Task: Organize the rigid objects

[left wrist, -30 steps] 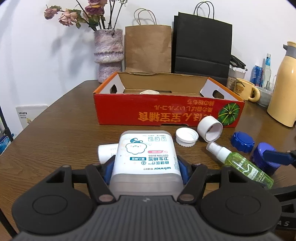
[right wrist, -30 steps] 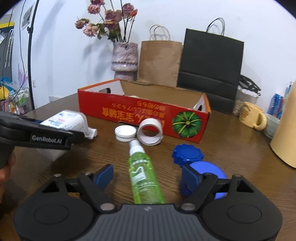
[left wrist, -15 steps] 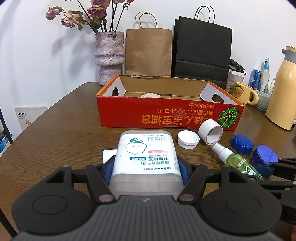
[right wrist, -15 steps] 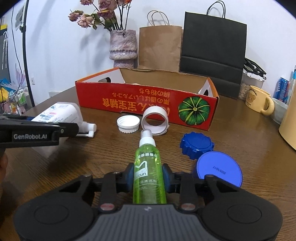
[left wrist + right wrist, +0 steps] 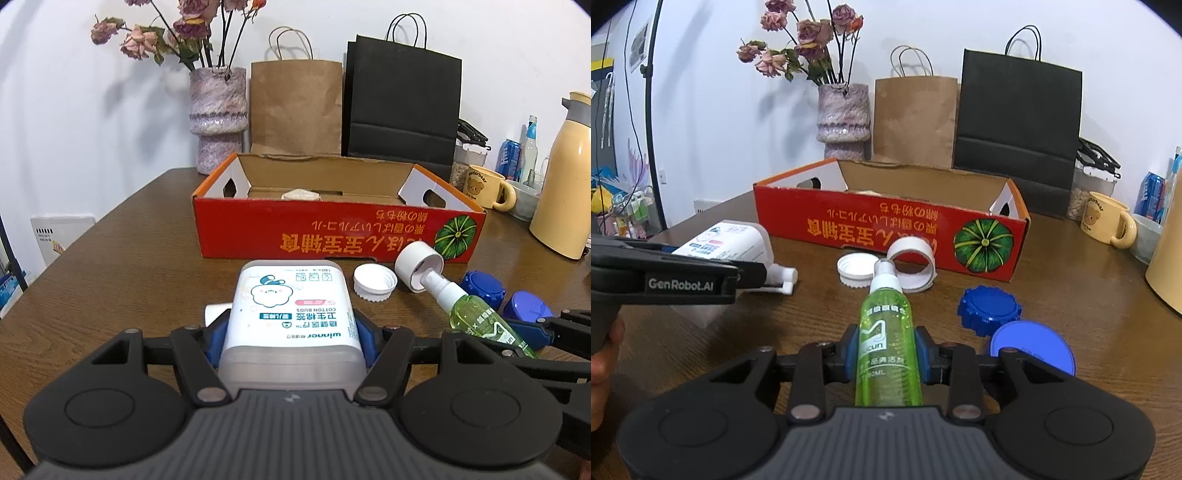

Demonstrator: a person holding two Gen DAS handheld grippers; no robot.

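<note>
**Both grippers closed on their objects in front of the red box**

The left wrist view shows the inside of the red cardboard box (image 5: 332, 236), where a small pale object (image 5: 300, 194) lies on the floor; the right wrist view does not show this clearly. The right wrist view shows the person's hand (image 5: 604, 354) on the handle of the left gripper (image 5: 746, 275), which is not visible from the other camera.

The left gripper (image 5: 290, 332) has its blue pads pressed on both sides of the cotton bud box (image 5: 290, 306), partly open around this wide body. The box is white with rounded corners and a cartoon label, and its long axis points away toward the red box.

The right gripper (image 5: 888, 356) is closed tight on the green spray bottle (image 5: 886, 332). The bottle is slim, clear green with a white nozzle, and its long axis points forward, nozzle toward the white ring cap (image 5: 912, 264). A white screw lid (image 5: 855, 273), a blue ridged lid (image 5: 990, 308) and a blue flat lid (image 5: 1032, 345) lie on the brown table (image 5: 1089, 314) beside it.
</note>
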